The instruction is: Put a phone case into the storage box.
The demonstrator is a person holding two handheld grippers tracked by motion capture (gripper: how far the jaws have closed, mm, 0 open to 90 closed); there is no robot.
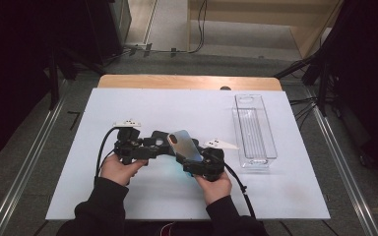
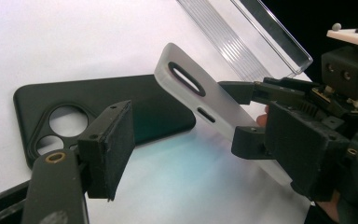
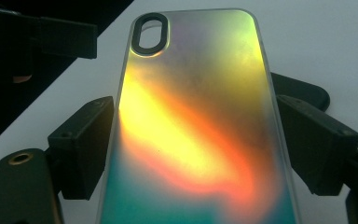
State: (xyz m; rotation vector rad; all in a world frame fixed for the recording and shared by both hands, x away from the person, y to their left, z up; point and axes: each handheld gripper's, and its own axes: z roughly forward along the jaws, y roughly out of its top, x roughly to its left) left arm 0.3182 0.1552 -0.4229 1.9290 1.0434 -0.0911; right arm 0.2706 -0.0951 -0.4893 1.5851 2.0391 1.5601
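Note:
My right gripper (image 1: 191, 156) is shut on an iridescent phone case (image 1: 184, 144) and holds it tilted up off the white mat. In the right gripper view the gripper (image 3: 196, 149) has a pad against each long edge of the case (image 3: 191, 121), whose camera cut-out is at the far end. A black phone case (image 2: 121, 102) lies flat on the mat, back up, with its round camera holes showing. My left gripper (image 2: 205, 154) is open and holds nothing, with the black case just beyond its jaws. In the high view the left gripper (image 1: 158, 147) points right toward the raised case.
A clear plastic bin (image 1: 253, 130) stands empty at the right of the mat (image 1: 128, 103), and its rim (image 2: 261, 32) lies beyond the raised case. The wooden table edge (image 1: 187, 81) runs along the back. Both cables trail toward the person.

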